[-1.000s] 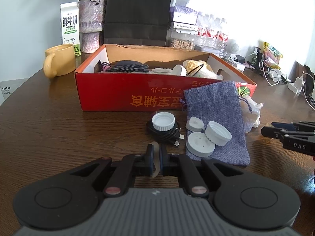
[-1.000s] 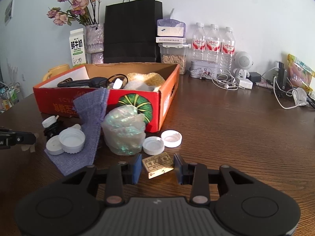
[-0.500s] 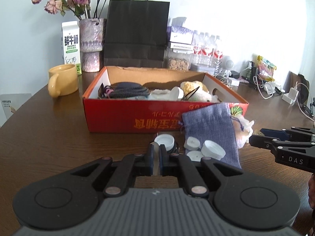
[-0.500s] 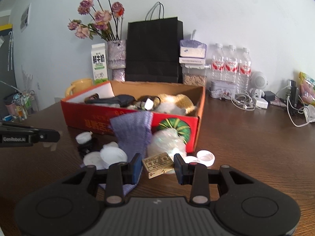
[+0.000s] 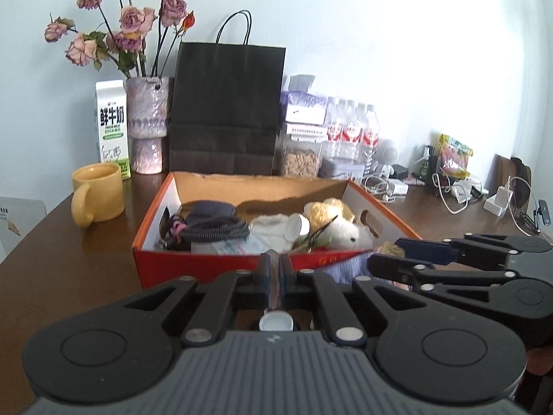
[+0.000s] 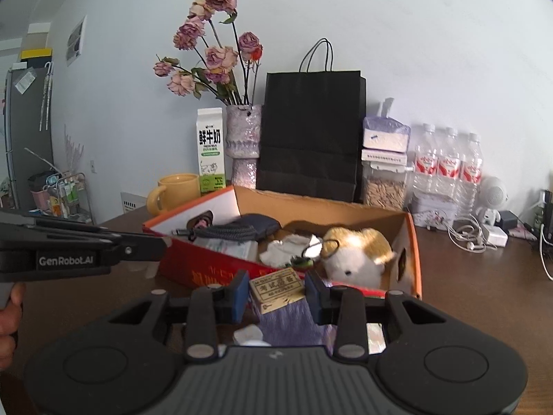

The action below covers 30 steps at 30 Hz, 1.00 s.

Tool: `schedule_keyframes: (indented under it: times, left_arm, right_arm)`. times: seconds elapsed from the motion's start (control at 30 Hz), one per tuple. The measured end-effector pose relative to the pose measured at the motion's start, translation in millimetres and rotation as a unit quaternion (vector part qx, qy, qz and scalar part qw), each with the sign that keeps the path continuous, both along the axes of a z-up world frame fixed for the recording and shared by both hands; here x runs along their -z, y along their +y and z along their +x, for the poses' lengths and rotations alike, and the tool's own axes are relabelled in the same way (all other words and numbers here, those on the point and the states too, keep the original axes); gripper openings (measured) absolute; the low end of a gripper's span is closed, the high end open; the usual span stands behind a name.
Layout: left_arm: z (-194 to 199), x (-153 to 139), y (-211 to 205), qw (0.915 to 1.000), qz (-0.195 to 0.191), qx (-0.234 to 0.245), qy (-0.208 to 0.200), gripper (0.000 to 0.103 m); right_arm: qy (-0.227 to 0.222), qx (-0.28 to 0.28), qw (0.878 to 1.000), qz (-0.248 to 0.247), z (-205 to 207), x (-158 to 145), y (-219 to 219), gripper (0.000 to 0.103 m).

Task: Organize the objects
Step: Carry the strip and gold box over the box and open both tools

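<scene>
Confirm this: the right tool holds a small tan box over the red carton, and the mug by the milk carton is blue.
Wrong on one count: the mug is yellow, as the left wrist view shows. The right tool does hold the small tan box by the red carton, and the mug stands beside the milk carton.

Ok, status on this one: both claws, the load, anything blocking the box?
Left claw shut on a thin pale scrap. Right claw shut on the small tan box. Both short of the red carton; its near wall stands between.
</scene>
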<state>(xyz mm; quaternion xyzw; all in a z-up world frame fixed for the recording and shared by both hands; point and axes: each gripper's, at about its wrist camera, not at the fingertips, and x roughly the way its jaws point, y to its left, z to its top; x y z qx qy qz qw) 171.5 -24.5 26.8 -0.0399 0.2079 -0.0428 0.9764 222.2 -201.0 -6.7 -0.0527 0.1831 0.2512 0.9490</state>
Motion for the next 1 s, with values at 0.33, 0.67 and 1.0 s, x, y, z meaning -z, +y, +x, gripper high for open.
schedule_keyframes:
  times: [0.33, 0.67, 1.0]
  left_arm:
    - [35.3, -19.9, 4.8, 0.9995, 0.001, 0.000, -0.033, 0.006]
    - [82.0, -16.9, 10.0, 0.9996, 0.007, -0.004, -0.026, 0.006]
    - [127.3, 1.4, 22.6, 0.9995, 0.002, -0.032, 0.005, 0.006]
  right_arm:
    - [-0.010, 0.003, 1.000, -0.007, 42.2, -10.1, 31.0, 0.034]
    - [0.000, 0.019, 1.000, -0.006, 86.5, -8.9, 47.4, 0.034]
    - [0.015, 0.041, 0.999, -0.018, 117.3, 9.4, 59.6, 0.034]
